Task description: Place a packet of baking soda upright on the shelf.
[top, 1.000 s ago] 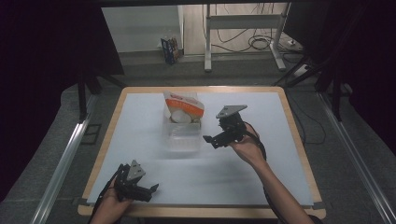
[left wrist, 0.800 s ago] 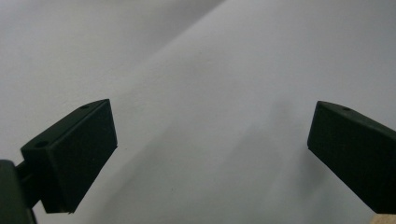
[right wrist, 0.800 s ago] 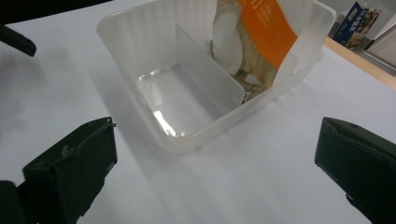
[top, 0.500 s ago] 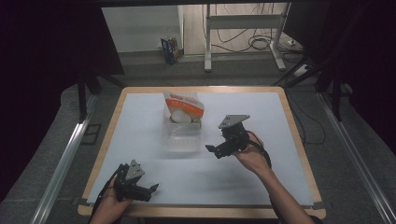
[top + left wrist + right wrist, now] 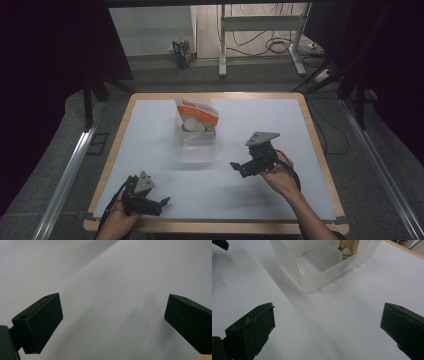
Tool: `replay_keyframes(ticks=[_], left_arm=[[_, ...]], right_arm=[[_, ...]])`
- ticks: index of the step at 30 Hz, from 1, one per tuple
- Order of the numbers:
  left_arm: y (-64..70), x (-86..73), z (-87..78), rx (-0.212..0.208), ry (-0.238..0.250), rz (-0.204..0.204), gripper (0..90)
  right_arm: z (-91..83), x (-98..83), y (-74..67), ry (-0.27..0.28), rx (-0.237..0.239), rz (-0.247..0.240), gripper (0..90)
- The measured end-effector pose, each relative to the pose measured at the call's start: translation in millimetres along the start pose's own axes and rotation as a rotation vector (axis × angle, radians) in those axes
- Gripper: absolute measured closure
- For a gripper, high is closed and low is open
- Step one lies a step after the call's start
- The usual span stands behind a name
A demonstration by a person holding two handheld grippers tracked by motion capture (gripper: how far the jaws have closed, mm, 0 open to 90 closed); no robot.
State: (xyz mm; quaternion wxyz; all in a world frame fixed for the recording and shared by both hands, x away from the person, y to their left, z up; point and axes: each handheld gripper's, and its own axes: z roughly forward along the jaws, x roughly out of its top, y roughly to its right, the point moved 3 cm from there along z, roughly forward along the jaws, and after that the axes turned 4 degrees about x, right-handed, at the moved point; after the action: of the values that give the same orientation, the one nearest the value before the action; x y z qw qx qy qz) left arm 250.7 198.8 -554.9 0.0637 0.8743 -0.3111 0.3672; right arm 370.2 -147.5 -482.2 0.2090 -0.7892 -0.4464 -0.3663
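A clear plastic box (image 5: pixel 194 146) sits mid-table, and an orange and white bag (image 5: pixel 197 113) stands in its far end. My right gripper (image 5: pixel 238 168) hovers just right of the box, pointing left, jaws wide open and empty. In the right gripper view, the right gripper (image 5: pixel 327 322) faces the clear plastic box (image 5: pixel 324 262), whose near compartment is empty behind a curved divider. My left gripper (image 5: pixel 163 203) rests near the front left edge, open. The left gripper view has the left gripper (image 5: pixel 113 315) spread over bare white surface.
A white mat covers the wooden-rimmed table (image 5: pixel 320 150). The table's front wooden edge (image 5: pixel 205 357) peeks in at the bottom right of the left gripper view. Metal rails and a dark floor surround the table; cables and a stand lie beyond it.
My right gripper has drawn back from beside the box, toward the person and slightly right, staying open. The left gripper has stayed where it was.
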Motion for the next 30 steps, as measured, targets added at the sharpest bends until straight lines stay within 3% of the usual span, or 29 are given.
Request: replay_keyframes(ticks=[11, 19, 30], left_arm=[[0.0, 0.0, 0.0, -0.001, -0.002, 0.004, 1.8], [0.7, 0.1, 0.3, 0.000, -0.002, 0.001, 1.9], [0.7, 0.2, 0.4, 0.000, -0.003, 0.001, 1.9]], right_arm=[[-21.3, -14.3, -1.3, 0.019, -0.035, 0.025, 0.0], [-37.0, -27.2, -4.0, 0.022, -0.088, 0.000, 0.0], [-51.6, -48.7, -6.2, 0.016, -0.122, 0.013, 0.0]])
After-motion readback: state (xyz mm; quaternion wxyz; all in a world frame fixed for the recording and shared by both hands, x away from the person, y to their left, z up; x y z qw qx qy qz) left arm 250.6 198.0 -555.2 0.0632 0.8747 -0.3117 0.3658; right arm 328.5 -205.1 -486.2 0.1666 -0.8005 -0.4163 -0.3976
